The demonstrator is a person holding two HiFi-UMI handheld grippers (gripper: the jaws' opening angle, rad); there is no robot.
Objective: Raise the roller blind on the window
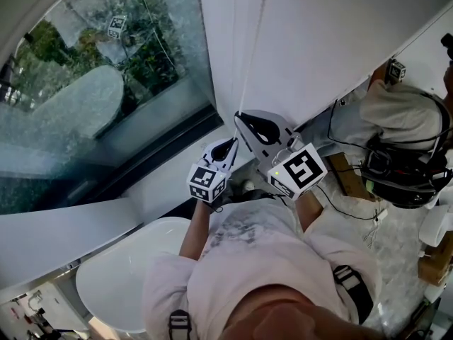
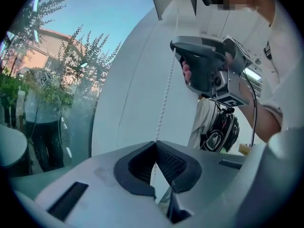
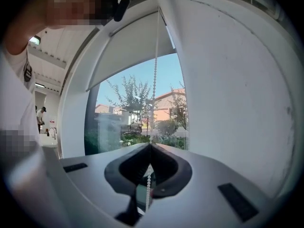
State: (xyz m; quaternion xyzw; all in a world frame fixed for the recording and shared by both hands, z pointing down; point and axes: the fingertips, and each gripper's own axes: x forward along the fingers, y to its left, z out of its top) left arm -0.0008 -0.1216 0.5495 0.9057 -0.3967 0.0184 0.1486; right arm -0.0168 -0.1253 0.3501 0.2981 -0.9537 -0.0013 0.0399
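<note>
On the left is the big window [image 1: 92, 83]. Through the glass I can see trees, houses and blue sky. Below the window sits a white tub [image 1: 120, 275].

The roller blind [image 3: 128, 46] hangs at the top of the window. It covers only the upper part of the glass, and the part under it is open to the garden.

A thin white bead chain [image 1: 253, 41] runs down along the white wall beside the window. Both tools are on this chain, close together.

The left hand-held gripper [image 1: 228, 147] is the lower one. Its two dark jaws are pressed together, and the bead chain [image 2: 166, 91] comes up out of their tips, so this left hand-held gripper [image 2: 155, 148] is clenched on the chain.

Just above it and a bit to the right is the right hand-held gripper [image 1: 244, 122]. It holds the chain higher up. From the left tool's side, the right hand-held gripper [image 2: 178, 49] shows with fingers wrapped round its handle. Its jaws are squeezed shut too, with the bead chain [image 3: 155, 80] pinched between them and hanging down below the right hand-held gripper [image 3: 150, 148].

Far to the right, another person in a white shirt [image 1: 396, 112] stands by the wall with black gear and wires.
</note>
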